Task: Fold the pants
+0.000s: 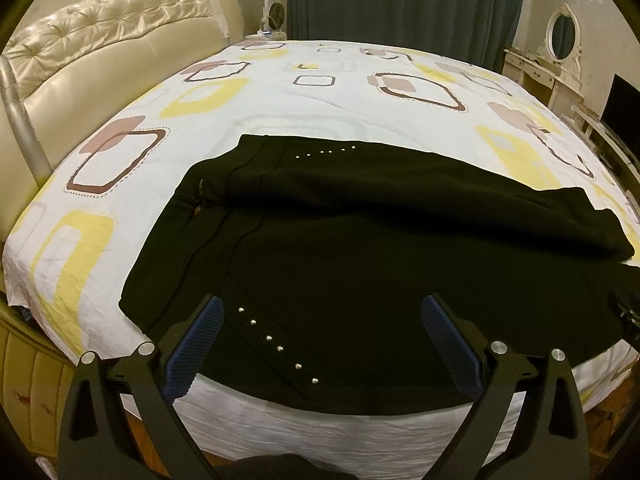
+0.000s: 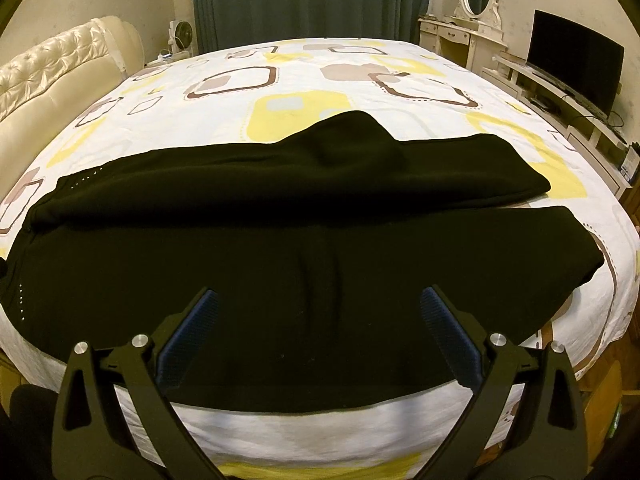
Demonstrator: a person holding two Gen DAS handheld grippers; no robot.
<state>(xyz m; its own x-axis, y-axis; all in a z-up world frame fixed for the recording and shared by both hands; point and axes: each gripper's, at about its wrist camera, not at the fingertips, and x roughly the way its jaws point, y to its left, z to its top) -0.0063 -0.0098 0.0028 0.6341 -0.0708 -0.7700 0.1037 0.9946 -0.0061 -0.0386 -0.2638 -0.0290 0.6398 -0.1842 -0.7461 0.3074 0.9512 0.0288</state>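
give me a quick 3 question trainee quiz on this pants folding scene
1. True or false: the left tongs are shut on the pants.
2. What lies under the pants? A) bare floor B) patterned bed sheet C) wooden desk
3. Fill in: in the right wrist view, the right tongs are ____ and hold nothing.

Key
1. False: both blue pads stand wide apart.
2. B
3. open

The pants [image 1: 360,240] were black with silver studs [image 1: 276,346]; the sheet [image 1: 280,92] was white with yellow and brown squares.
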